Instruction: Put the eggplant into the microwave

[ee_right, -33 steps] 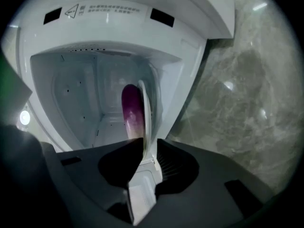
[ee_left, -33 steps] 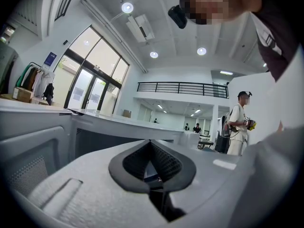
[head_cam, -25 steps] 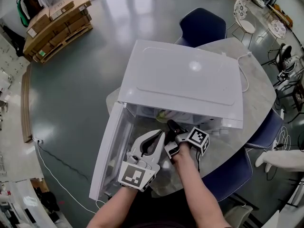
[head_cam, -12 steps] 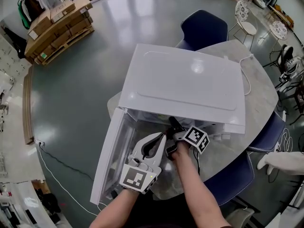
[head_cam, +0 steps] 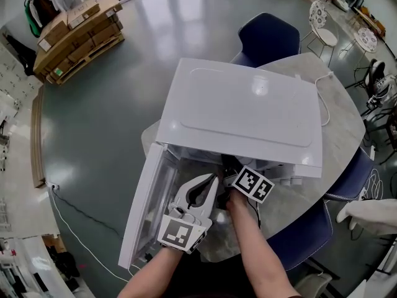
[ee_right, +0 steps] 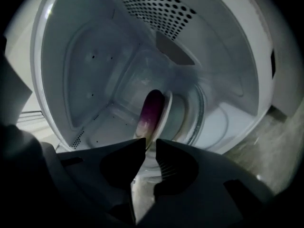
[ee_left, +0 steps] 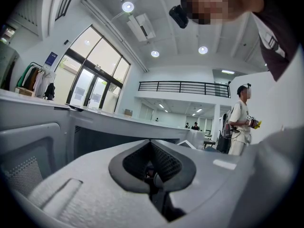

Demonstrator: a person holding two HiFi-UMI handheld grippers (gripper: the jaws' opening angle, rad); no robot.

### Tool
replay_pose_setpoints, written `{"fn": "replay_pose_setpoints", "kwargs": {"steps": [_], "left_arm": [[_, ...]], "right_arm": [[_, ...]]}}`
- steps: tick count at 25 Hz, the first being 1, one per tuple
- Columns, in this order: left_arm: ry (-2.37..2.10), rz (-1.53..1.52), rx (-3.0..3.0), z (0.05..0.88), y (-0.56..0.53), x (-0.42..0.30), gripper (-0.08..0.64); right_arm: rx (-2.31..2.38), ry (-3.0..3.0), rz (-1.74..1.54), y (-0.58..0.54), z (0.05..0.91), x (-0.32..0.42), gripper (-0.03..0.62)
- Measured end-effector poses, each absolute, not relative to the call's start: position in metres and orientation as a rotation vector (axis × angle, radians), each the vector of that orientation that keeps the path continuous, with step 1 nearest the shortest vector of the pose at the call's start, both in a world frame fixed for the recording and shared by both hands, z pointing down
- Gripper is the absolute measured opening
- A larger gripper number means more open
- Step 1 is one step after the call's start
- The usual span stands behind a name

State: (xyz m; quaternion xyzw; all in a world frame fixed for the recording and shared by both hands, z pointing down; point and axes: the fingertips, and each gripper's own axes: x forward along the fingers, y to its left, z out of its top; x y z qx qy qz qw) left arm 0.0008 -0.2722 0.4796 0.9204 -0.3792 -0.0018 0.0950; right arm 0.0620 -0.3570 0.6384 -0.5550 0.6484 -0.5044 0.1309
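Eggplant's in the microwave, right jaws coming apart

Our right gripper (ee_right: 150,144) is poked into the cavity, its jaws opening with just a narrow gap so far. Nothing is pinched between them as far as we can see. The eggplant (ee_right: 151,109) lies right past the tips, purple with a pale end towards us, against the turntable (ee_right: 202,110). Our left gripper (head_cam: 213,179) hangs just beside the right one in front of the opening, jaws pressed together on nothing. Around them is the white microwave (head_cam: 248,104), with its door (head_cam: 146,197) swung wide at the left, sitting on a round grey table (head_cam: 338,123).
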Motion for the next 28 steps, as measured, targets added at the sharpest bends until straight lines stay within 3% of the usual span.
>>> {"fn": "replay_pose_setpoints", "kwargs": {"steps": [13, 20, 25, 28], "left_arm": [[-1.119, -0.003, 2.721, 0.483, -0.277, 0.001, 0.006], [-1.103, 0.005, 2.710, 0.484, -0.279, 0.006, 0.006], [-1.087, 0.009, 2.698, 0.476, -0.275, 0.010, 0.006], [-1.077, 0.017, 2.694, 0.468, -0.268, 0.014, 0.006]], "right_arm": [[-2.005, 2.313, -1.190, -0.362, 0.640, 0.063, 0.129], [-2.020, 2.311, -1.082, -0.357, 0.621, 0.065, 0.126], [-2.015, 2.375, -1.063, -0.337, 0.607, 0.061, 0.025], [-1.973, 2.449, -1.045, -0.320, 0.593, 0.056, 0.003]]}}
